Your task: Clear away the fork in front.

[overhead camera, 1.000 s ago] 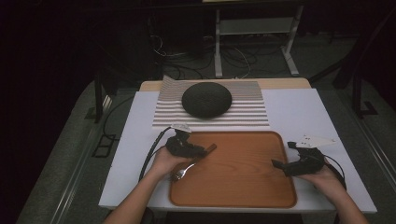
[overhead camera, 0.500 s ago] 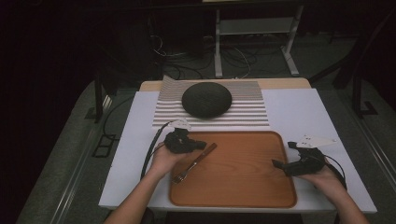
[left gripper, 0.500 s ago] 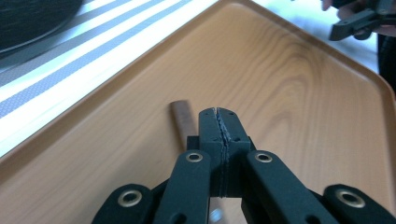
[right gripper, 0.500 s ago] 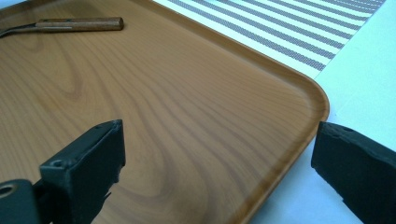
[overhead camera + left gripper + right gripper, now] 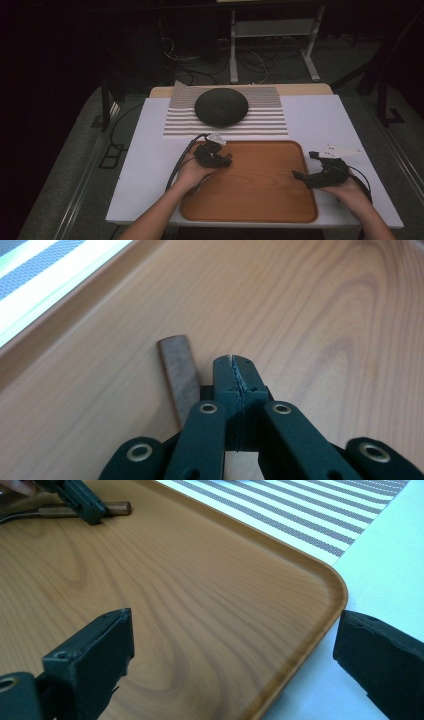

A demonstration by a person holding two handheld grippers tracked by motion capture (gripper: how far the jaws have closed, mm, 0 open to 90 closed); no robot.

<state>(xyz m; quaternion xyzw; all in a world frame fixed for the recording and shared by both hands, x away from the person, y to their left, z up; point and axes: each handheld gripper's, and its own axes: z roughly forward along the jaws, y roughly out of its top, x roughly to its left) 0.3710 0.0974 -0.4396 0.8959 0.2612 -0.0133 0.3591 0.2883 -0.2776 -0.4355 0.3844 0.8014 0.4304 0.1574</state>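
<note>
We see the wooden tray (image 5: 260, 200) mostly bare across its middle and near half, so passage there is free. The wooden-handled utensil (image 5: 179, 372) under the left gripper (image 5: 227, 161) blocks the tray's left edge. Behind the tray, the dark dome (image 5: 221, 106) on the striped mat (image 5: 270, 117) obstructs the centre.

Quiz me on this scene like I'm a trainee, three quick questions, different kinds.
1. True or false: the right gripper is open.
2. Where is the wooden handle? A: between the left gripper's jaws. B: on the tray, beside the shut jaws. C: off the tray.
3. What sits on the striped mat?

Key: 1 true. 2 B. 3 a dark dome.
</note>
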